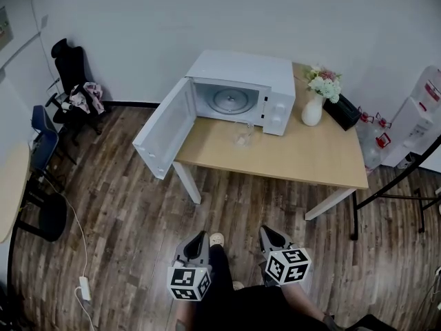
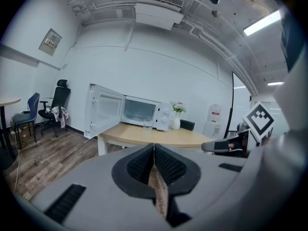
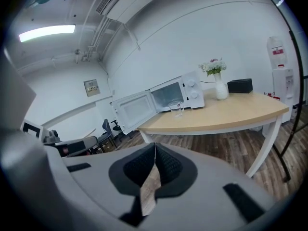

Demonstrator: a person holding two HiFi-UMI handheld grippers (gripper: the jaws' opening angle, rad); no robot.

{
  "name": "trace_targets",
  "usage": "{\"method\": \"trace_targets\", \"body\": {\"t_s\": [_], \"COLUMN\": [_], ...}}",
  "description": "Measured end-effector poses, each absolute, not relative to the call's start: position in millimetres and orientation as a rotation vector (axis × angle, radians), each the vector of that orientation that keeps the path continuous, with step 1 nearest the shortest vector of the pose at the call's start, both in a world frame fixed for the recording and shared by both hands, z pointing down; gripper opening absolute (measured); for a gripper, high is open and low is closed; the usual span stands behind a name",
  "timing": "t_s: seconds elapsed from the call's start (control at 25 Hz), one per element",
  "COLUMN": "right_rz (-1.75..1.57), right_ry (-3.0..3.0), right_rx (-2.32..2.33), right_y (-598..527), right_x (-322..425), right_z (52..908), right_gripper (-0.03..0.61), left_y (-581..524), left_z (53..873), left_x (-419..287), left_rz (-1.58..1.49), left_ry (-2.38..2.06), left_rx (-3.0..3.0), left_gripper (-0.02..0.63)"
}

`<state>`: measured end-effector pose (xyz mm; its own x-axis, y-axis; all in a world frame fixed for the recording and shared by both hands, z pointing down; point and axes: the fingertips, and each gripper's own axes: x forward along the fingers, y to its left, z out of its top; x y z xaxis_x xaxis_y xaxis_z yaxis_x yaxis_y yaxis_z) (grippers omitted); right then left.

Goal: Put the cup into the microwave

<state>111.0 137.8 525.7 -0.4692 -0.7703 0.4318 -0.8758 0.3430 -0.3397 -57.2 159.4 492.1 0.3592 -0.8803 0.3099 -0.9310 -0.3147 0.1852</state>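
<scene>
A clear glass cup stands on the wooden table, just in front of the white microwave. The microwave's door hangs wide open to the left, and the turntable shows inside. Both grippers are far from the table, over the wooden floor near my feet. My left gripper and right gripper point toward the table, jaws together and empty. In the left gripper view the closed tips sit below the distant cup. The right gripper view shows the same with its tips and the cup.
A white vase of flowers and a black box sit at the table's right end, right of the microwave. A water dispenser stands at the far right. Office chairs and a round table are at the left.
</scene>
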Motion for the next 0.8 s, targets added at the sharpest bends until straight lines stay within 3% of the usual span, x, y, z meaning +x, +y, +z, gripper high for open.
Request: {"method": "trace_targets", "body": {"t_s": [0.8], "right_rz": [0.842], "right_ry": [-2.35], "right_rx": [1.577], "right_y": [-8], "right_x": [85], "right_z": [513], "right_gripper": [-0.008], "left_y": [3], "left_z": [482], "left_x": [-76], "left_rz": [0.278], "left_ry": [-1.467], "left_rx": [2.356], "left_gripper": [0.008]}}
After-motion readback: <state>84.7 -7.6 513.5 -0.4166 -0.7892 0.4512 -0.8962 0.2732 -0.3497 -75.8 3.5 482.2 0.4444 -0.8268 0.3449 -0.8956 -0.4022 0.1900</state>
